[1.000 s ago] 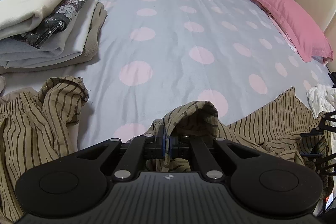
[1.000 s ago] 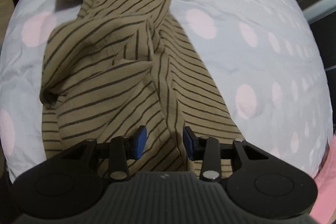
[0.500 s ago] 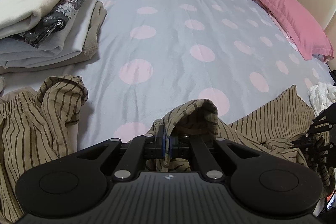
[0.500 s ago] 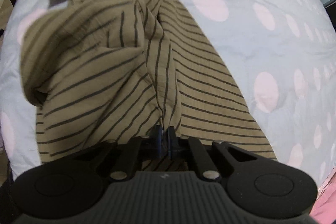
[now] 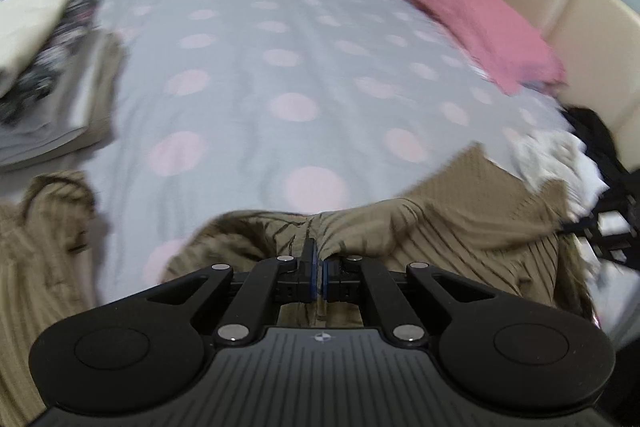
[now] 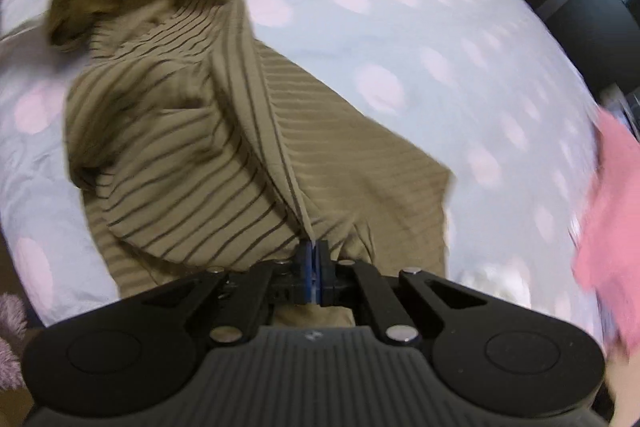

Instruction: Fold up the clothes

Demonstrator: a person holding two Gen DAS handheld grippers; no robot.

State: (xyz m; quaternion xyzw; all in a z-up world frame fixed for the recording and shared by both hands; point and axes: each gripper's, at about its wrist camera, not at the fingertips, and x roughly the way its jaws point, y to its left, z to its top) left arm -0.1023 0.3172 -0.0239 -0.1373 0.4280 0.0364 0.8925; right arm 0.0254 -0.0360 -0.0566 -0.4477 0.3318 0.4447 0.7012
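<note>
A tan garment with dark stripes (image 5: 460, 223) lies crumpled across the near part of the bed, and it also shows in the right wrist view (image 6: 192, 155). My left gripper (image 5: 318, 267) is shut on a fold of this striped garment. My right gripper (image 6: 314, 259) is shut on another pinched fold of it, and the cloth stretches away from it toward the top left. The right gripper's dark frame shows at the right edge of the left wrist view (image 5: 608, 227). Both views are blurred by motion.
The bed has a grey cover with pink dots (image 5: 288, 67). A stack of folded clothes (image 5: 40, 75) sits at the left. A pink pillow (image 5: 480, 27) lies by the beige headboard (image 5: 568, 19). A white cloth (image 5: 560, 163) lies at the right.
My right gripper has shut on the striped garment and lifted it. My left gripper has stayed shut on its fold and risen, pulling the cloth taut between the two.
</note>
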